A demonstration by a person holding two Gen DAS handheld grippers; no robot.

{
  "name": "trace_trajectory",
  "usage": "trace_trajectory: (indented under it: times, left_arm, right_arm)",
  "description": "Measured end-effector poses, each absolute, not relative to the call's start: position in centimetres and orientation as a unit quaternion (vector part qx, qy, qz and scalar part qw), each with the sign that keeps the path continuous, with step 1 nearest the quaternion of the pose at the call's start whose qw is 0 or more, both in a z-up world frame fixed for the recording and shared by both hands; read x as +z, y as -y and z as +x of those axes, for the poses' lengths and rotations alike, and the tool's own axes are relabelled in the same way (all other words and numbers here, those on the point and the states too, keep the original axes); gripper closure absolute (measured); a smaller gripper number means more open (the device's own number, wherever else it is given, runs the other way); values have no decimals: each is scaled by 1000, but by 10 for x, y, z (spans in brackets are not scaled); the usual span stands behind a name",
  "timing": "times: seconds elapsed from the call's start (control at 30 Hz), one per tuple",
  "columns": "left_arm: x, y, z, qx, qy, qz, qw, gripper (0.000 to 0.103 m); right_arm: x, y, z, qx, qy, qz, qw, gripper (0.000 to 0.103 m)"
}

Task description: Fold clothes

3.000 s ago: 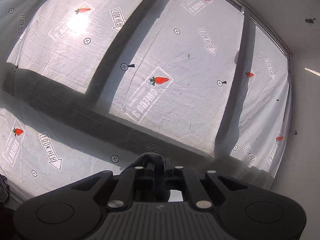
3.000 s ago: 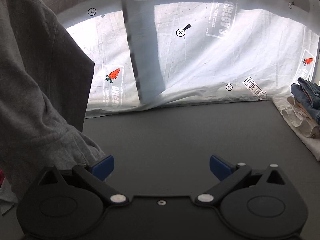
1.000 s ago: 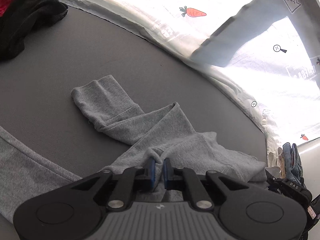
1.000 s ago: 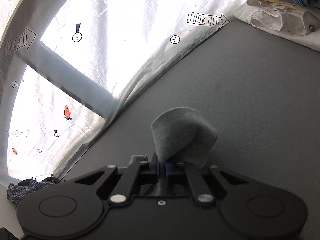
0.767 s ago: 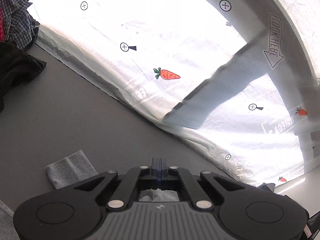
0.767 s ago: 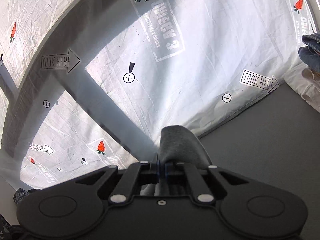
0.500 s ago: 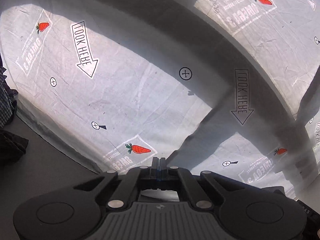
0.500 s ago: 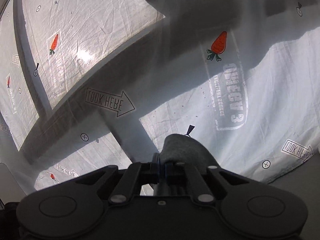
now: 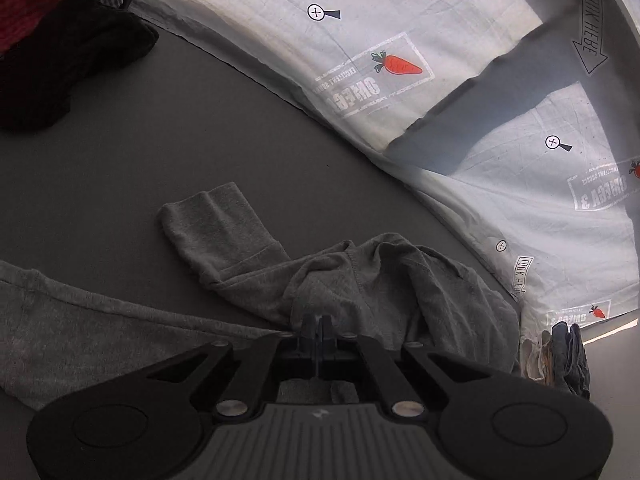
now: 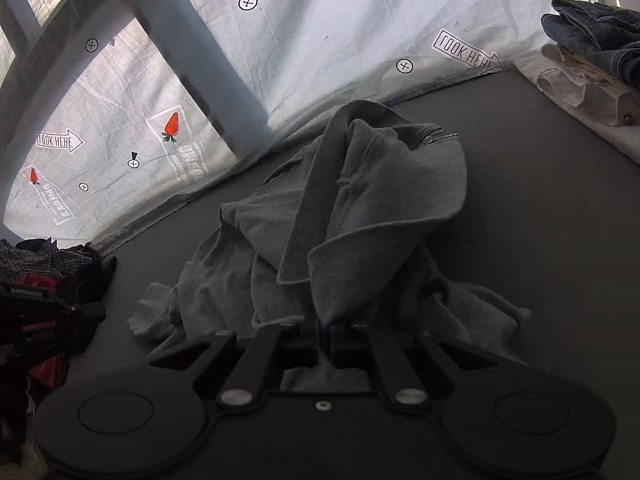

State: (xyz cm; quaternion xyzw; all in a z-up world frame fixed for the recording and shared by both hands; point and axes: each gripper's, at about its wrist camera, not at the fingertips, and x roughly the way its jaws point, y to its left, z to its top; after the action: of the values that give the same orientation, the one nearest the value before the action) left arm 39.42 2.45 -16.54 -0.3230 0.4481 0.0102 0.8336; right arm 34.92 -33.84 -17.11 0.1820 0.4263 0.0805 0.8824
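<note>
We clamp both the left gripper (image 9: 317,326) and right gripper (image 10: 324,330) on the grey sweatshirt (image 10: 360,208), crumpled ahead on the dark table (image 9: 120,152); beyond it hangs a white printed sheet (image 10: 340,28).

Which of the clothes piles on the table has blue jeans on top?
The folded stack at the table's right edge: dark blue jeans lie on pale cloth. The pile at the left is dark and checked; the grey garment lies crumpled in the middle.

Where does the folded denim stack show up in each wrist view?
Left wrist: folded denim stack at the right edge, low, past the grey sweatshirt.
Right wrist: folded denim stack in the top right corner, on pale cloth.
Shared landmark: the carrot-print sheet behind the table.
</note>
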Motion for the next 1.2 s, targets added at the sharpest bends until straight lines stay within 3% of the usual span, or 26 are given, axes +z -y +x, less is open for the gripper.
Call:
trace_trajectory:
  times: [0.1,0.17,0.33,0.43,0.5,0.57,0.67,0.83,0.93,1.2]
  left_arm:
    - [-169,-21,389,8,-464,-300,833,103]
    - [-166,-17,393,3,-466,-289,836,97]
    - [-153,2,407,-22,-463,-250,850,84]
    - [-154,8,410,-23,-467,-245,849,77]
    - [-160,8,409,-15,-476,-244,845,76]
    - [-166,8,408,-4,-485,-243,840,76]
    - [-172,4,407,12,-495,-246,834,74]
    - [-180,1,411,40,-505,-230,831,60]
    - [-186,1,414,48,-515,-226,826,50]
    - [-189,6,417,38,-522,-216,824,47]
  right_arm:
    - [-184,366,323,60,-429,250,866,96]
    - [-173,379,327,36,-412,259,873,81]
    - [-157,401,340,-10,-358,295,886,59]
    - [-154,408,341,-32,-352,298,887,58]
    - [-150,406,340,-49,-352,268,895,57]
    - [-147,407,340,-73,-361,225,902,50]
    - [-150,416,342,-116,-375,181,902,49]
    - [-159,441,352,-136,-375,176,900,49]
    - [-156,437,379,-91,-369,181,907,48]
    - [-174,418,482,44,-375,238,895,50]
